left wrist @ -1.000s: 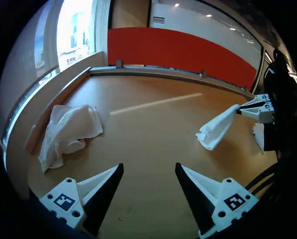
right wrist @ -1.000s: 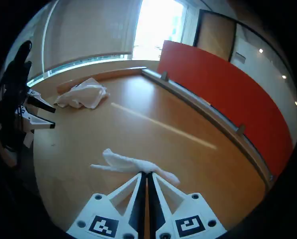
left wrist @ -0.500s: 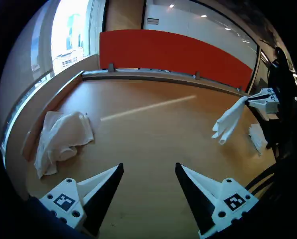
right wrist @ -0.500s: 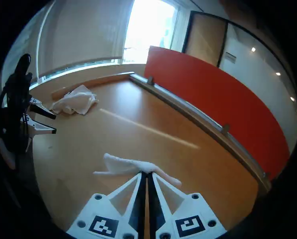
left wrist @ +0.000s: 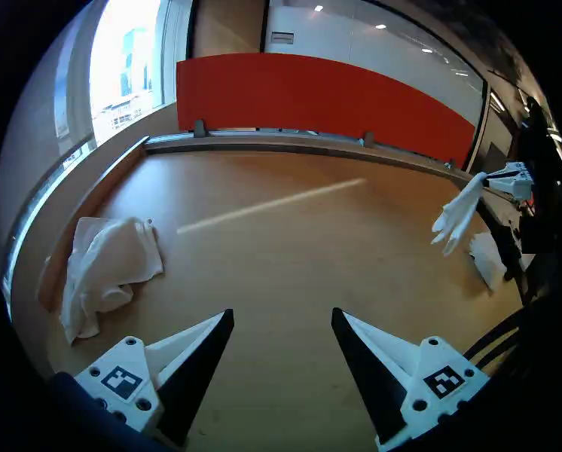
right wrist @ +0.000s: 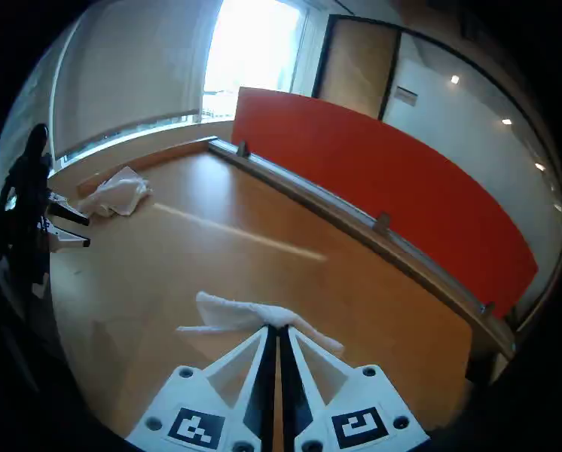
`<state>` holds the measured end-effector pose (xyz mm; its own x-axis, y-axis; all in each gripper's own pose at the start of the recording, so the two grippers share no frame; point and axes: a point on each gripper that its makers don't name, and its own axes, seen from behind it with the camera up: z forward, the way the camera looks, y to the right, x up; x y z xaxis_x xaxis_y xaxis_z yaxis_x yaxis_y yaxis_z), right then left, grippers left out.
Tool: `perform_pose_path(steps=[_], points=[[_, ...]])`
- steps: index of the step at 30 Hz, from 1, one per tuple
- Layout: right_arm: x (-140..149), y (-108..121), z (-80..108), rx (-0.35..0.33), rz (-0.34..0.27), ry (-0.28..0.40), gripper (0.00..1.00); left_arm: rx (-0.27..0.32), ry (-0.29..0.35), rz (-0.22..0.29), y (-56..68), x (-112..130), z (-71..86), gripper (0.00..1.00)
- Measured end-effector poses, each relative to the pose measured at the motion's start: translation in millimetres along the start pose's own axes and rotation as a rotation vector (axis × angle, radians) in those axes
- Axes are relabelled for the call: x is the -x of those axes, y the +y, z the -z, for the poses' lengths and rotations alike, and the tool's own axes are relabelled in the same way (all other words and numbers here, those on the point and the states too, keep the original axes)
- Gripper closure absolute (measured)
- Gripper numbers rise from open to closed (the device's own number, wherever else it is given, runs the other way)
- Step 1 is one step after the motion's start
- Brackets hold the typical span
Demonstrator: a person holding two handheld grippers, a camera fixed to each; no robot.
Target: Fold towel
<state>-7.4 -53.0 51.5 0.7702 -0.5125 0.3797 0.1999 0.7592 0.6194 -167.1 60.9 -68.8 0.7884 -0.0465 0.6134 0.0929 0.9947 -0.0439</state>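
Lifting shows on my right gripper: a second ago the towel drooped low over the wooden table, and now it hangs clear of the wood. In the left gripper view it sits higher and farther off to that gripper's right than before. In the right gripper view the table has dropped away, and the left gripper and the heap of white cloth look smaller and more distant.

My right gripper's fingers are closed tight together with the towel pinched between their tips. The towel is white, bunched into a narrow, crumpled strip; ahead of the fingertips one end sticks out to the left and a shorter end to the right. From the left gripper's side it dangles as a limp twist with a ragged lower end.

My left gripper stands wide open above the table and grips nothing. The heap lies ahead of it to the left, against the table's raised edge. A smaller white cloth lies near the table's right edge, below the hanging towel.
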Motion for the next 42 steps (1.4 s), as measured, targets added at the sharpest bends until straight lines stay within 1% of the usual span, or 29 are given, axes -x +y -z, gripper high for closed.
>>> perform_pose_path(steps=[8, 14, 23, 26, 30, 37, 42], points=[[26, 64, 22.2, 0.053, -0.018, -0.032, 0.97, -0.005, -0.006, -0.004, 9.2, -5, -6.4, 0.04], [49, 108, 36.2, 0.092, -0.034, -0.060, 0.97, -0.012, -0.015, -0.015, 17.4, -6, -10.5, 0.04], [83, 158, 52.4, 0.138, -0.049, -0.108, 0.97, -0.014, -0.023, -0.030, 32.2, -10, -14.0, 0.04], [92, 169, 56.8, 0.152, -0.058, -0.118, 0.97, -0.013, -0.024, -0.038, 37.9, -11, -15.1, 0.04], [99, 177, 61.7, 0.159, -0.071, -0.122, 0.97, -0.010, -0.026, -0.046, 44.3, -12, -16.5, 0.04], [111, 179, 71.0, 0.163, -0.085, -0.127, 0.97, -0.003, -0.027, -0.059, 53.3, -15, -18.5, 0.04], [124, 177, 83.4, 0.171, -0.089, -0.141, 0.97, 0.006, -0.028, -0.068, 57.9, -17, -18.6, 0.04]])
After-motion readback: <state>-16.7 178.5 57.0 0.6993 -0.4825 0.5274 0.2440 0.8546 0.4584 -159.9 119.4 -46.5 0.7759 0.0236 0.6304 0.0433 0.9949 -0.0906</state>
